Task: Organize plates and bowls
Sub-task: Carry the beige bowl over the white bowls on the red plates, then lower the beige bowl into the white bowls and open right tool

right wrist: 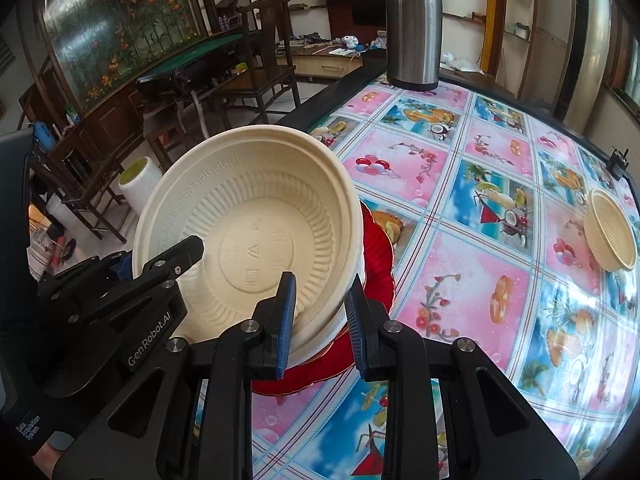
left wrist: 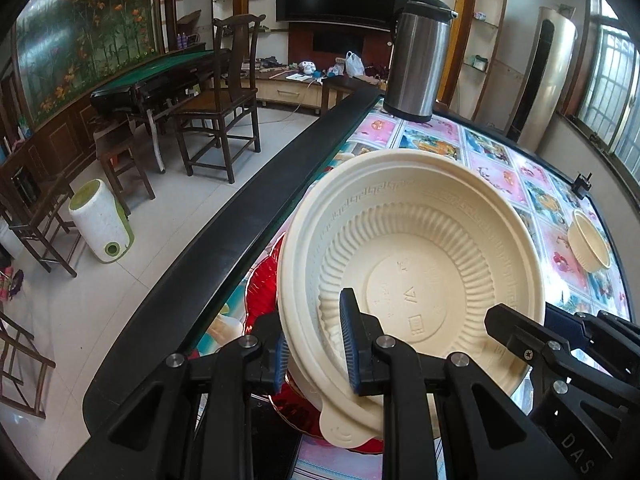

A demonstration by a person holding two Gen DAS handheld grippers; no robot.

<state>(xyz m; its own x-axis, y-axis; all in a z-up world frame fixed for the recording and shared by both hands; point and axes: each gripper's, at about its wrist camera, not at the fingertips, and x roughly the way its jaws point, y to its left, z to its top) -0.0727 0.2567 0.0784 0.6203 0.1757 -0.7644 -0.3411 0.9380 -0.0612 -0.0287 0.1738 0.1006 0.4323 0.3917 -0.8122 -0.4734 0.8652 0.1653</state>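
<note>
Together, left gripper (left wrist: 316,344) and right gripper (right wrist: 320,316) clamp opposite rims, cream bowl (right wrist: 256,240) tilted, mouth facing the cameras

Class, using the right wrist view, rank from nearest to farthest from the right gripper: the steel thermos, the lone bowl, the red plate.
From the right gripper:
1. Red plate, just beyond the fingertips.
2. Lone bowl, far right.
3. Steel thermos, at the table's far edge.

Daylight from right windows (left wrist: 612,92), sharp, fisheye-warped edges w/ vignette.
</note>
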